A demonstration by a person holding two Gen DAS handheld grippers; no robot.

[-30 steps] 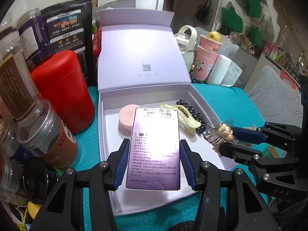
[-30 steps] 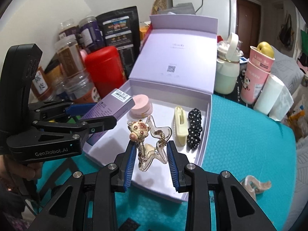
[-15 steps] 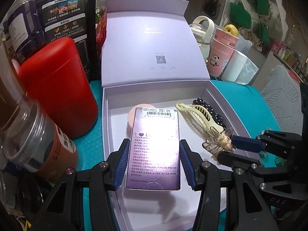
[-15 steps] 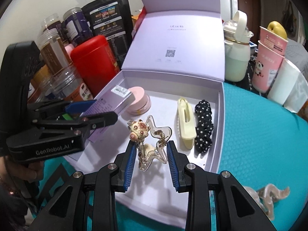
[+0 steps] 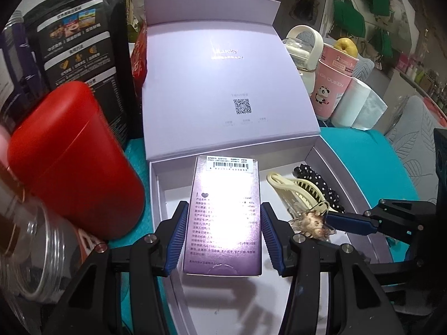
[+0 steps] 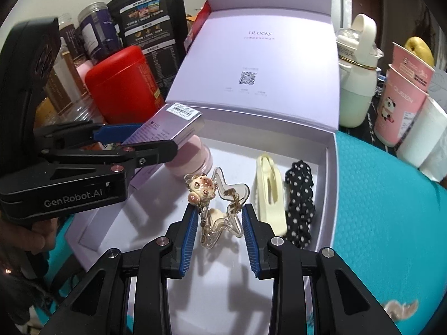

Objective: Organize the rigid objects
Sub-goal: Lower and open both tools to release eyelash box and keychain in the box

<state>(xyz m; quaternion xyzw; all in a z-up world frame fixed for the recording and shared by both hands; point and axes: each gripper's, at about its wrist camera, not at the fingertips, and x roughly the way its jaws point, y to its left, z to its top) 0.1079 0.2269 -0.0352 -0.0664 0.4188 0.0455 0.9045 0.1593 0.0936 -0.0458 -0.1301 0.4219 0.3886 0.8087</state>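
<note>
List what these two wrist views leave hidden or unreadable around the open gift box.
- Pink round compact: mostly covered by the purple carton and left gripper in the right wrist view; fully hidden behind the carton in the left wrist view.
- Carton's printed text: washed out by glare, left wrist view.
- Pale clip on the teal mat: blurred at the fisheye edge.
- Star hair claw: partly behind the left gripper's finger; clearer in the right gripper.

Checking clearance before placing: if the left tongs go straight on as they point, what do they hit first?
Likely the back wall of the lavender gift box, with the purple carton in the left tongs leading; depth is unclear, and the carton hides the pink round case beneath.
</note>
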